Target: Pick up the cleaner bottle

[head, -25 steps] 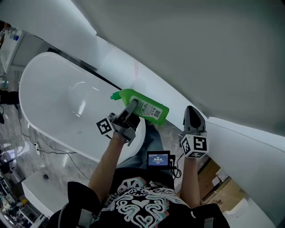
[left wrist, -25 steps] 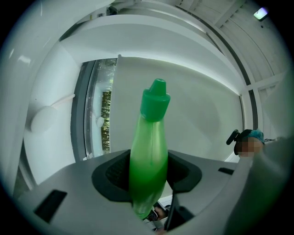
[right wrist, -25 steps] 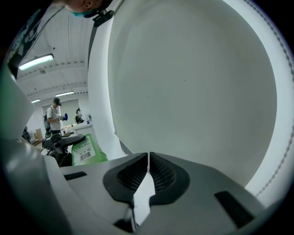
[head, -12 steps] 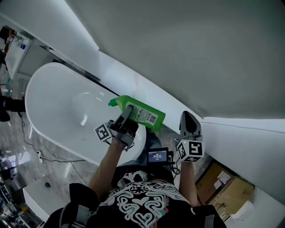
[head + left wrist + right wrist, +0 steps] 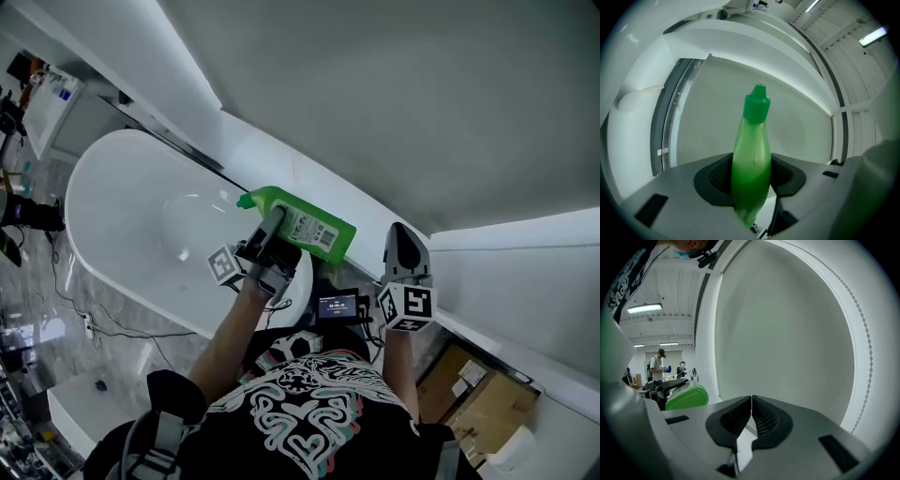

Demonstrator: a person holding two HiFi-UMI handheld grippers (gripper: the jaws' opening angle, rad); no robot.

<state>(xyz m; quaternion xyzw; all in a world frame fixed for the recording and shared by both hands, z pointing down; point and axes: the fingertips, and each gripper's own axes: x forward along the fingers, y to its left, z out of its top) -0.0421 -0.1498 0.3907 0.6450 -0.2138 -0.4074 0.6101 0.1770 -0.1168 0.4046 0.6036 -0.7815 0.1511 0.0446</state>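
Currently held: the green cleaner bottle (image 5: 751,159), clamped between the jaws of the left gripper (image 5: 276,225); the dark pads press its lower body from both sides.
Why gripped there: the body looks narrow enough at that height for the pads to seat, and the grip leaves the cap (image 5: 756,104) and neck clear ahead of the jaws. I judge this a firm hold.
Bottle position: in the head view the bottle lies nearly sideways, cap towards the bathtub (image 5: 80,183), above the tub's near end and just beside the white ledge. It seems to rest on nothing, so the pick looks done or nearly so.
Bottle contents: the plastic is translucent. The lower body is a denser green than the upper, which suggests liquid inside, though the level cannot be read.
Bathtub contents: nothing visible in the basin.
Right gripper (image 5: 751,401): jaws together with nothing between them, facing a plain white wall. In the head view it is held well apart from the bottle, probably kept out of the way since one gripper is enough.
Other things: a small screen (image 5: 337,307) near the person's chest; a cardboard box (image 5: 478,394) low at the right.
Risk: the smooth, tapered body could slip through the pads if tipped further.
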